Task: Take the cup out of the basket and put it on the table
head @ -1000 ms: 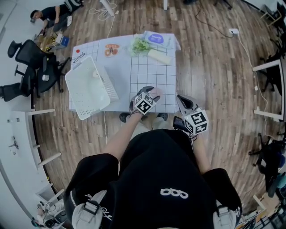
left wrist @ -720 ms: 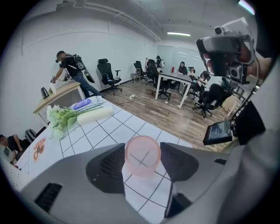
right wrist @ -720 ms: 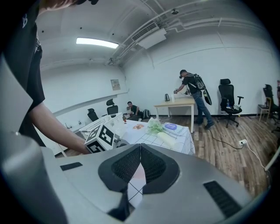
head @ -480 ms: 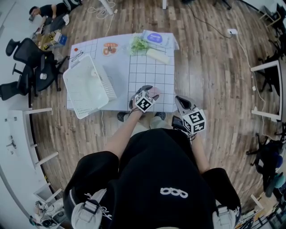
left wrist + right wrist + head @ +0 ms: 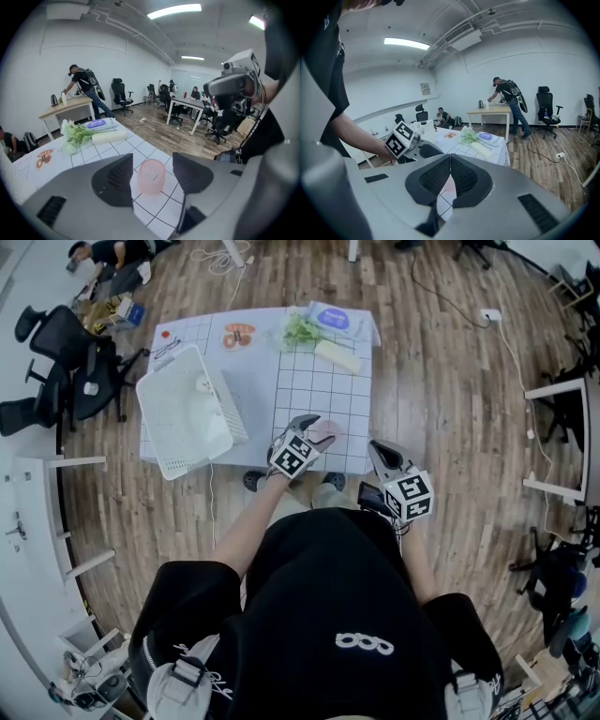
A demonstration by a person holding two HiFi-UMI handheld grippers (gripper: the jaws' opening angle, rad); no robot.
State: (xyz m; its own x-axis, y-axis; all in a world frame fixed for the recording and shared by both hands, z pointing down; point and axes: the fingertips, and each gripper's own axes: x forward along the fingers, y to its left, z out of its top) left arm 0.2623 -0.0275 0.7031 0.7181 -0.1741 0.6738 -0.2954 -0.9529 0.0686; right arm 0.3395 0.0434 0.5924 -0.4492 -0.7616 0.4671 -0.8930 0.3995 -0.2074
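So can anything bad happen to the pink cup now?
Two things, maybe. The pink cup stands between the left gripper's open fingers, and they don't seem to touch it. If the gripper wobbles sideways when it pulls back, a finger could knock the cup over. The cup also sits fairly close to the near edge of the table, so a bump toward the person might push it off.

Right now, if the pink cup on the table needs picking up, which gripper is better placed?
The left gripper. Its jaws stand apart with the pink cup between them, untouched, standing on the table. The right gripper is shut and held beside the table's near corner, farther from the cup.
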